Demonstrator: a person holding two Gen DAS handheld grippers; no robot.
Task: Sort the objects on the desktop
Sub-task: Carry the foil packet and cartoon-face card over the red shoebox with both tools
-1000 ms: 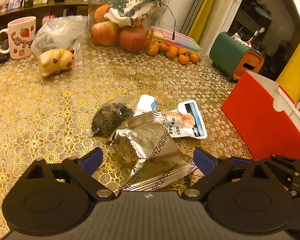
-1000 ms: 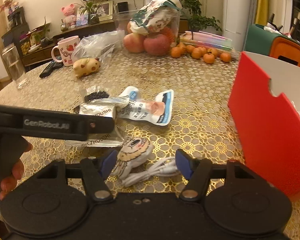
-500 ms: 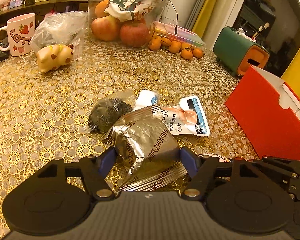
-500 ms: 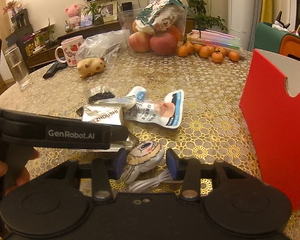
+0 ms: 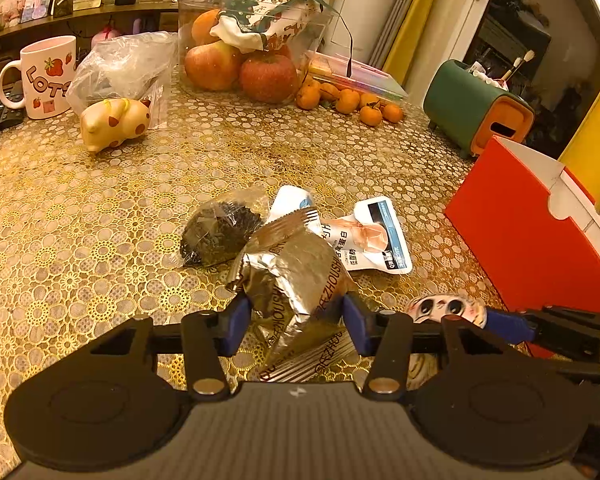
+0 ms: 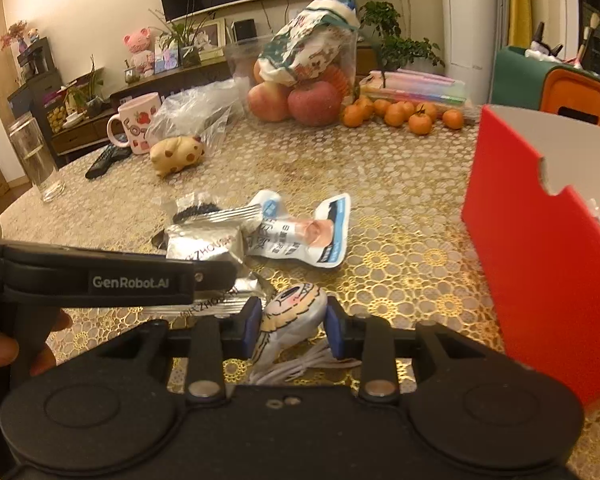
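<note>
A crumpled silver foil packet (image 5: 300,276) lies on the gold lace tablecloth, and my left gripper (image 5: 296,320) is closing on it, its blue pads pressing both sides. In the right wrist view my right gripper (image 6: 293,330) is closing on a small cartoon-face pouch (image 6: 296,312), pads against its sides, with a white cable (image 6: 296,368) coiled under it. That pouch (image 5: 444,306) also shows just right of the left gripper. Beyond the packet lie a dark clear bag (image 5: 220,232) and a white snack pouch (image 5: 372,240). An open red box (image 6: 540,240) stands to the right.
At the back stand a piglet figurine (image 5: 114,124), a pink mug (image 5: 46,76), a clear bin of apples (image 5: 256,56), tangerines (image 5: 348,100) and a green-orange holder (image 5: 480,108). A glass (image 6: 36,160) and remote (image 6: 106,160) sit far left. A hand (image 6: 0,344) holds the left gripper.
Both grippers' jaws have narrowed from wide apart. The left pads now squeeze the foil packet, which has bunched up. The right pads now press the cartoon-face pouch.
</note>
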